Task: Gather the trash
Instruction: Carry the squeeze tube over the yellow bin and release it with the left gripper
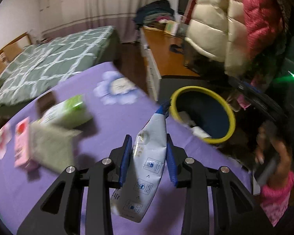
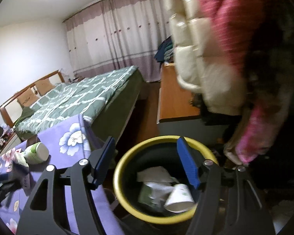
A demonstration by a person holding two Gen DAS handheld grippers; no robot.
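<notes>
Beside the yellow-rimmed bin (image 1: pixel 202 115), the left hand-held gripper (image 1: pixel 149 156) is clamped on a pale blue-and-white pouch (image 1: pixel 149 168), its blue pads pressing the packet from both sides. The pouch hangs over the purple flowered surface (image 1: pixel 100 150), its crimped dark blue top end pointing toward the bin and lying just beside the yellow rim in the left wrist view. Farther from the bin on that surface lie a green-and-white package (image 1: pixel 68 113), a pink carton (image 1: pixel 22 143) and a blurred grey-green packet (image 1: pixel 51 148) close together.

The right hand-held gripper (image 2: pixel 147 160) hangs above the bin (image 2: pixel 123 168) with its fingers spread apart and nothing between them. Down inside the bin lie a white paper cup (image 2: pixel 179 197) tipped on its side, crumpled white paper (image 2: pixel 154 174) and a green-printed wrapper (image 2: pixel 147 195). To the side of the bin away from the person, a green-and-white tub (image 2: pixel 36 153) lies on the surface (image 2: pixel 68 129). Beyond the bin stands a bed (image 2: pixel 78 96) with a green checked cover, and behind it lilac curtains (image 2: pixel 115 37). The person's cream and red padded jacket (image 2: pixel 211 45) fills the space on the bin's other side.
</notes>
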